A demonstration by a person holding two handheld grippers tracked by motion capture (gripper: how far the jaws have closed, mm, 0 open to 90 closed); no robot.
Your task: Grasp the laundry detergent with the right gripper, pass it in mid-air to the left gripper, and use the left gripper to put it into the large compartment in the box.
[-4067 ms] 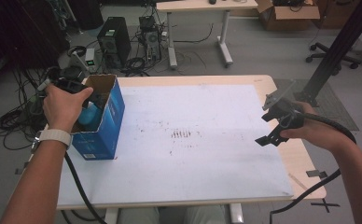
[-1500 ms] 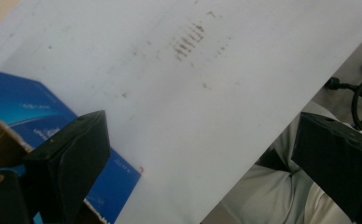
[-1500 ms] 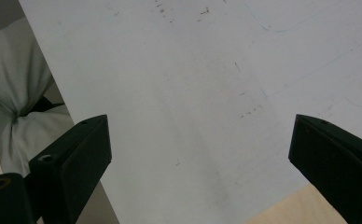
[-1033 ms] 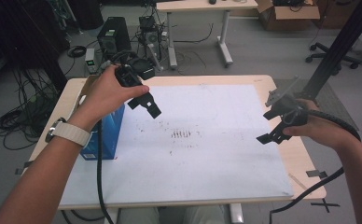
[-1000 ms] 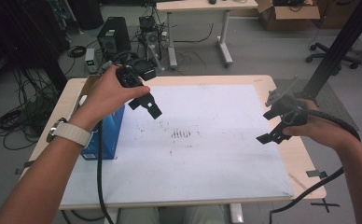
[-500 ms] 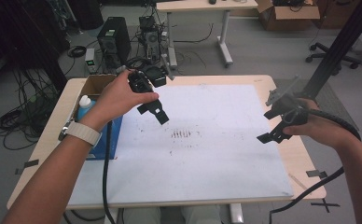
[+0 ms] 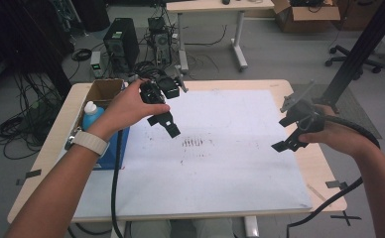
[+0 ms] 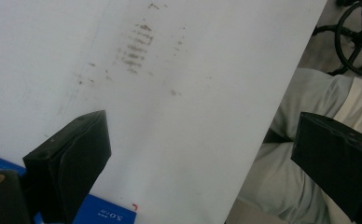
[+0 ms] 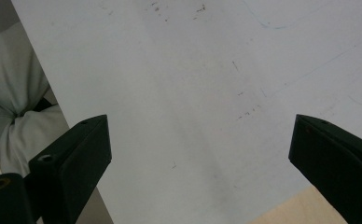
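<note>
Having lifted out of the blue box (image 7: 112,148) empty, jaws spread, the left gripper (image 7: 166,124) hovered over the whiteboard sheet (image 7: 220,163), leaving the blue bottle (image 7: 91,113) boxed and unpicked, while the right gripper (image 7: 289,136) stayed open, waiting.

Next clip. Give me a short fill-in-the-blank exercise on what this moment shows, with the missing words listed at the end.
1. The white-capped bottle stands inside the ____ box at the table's left edge.
2. The jaws of the left gripper stand ____, with nothing between them.
3. The right gripper hovers over the white sheet, holding ____.
4. The dark smudges lie on the sheet ____ the two grippers.

Missing words: blue; open; nothing; between
</note>
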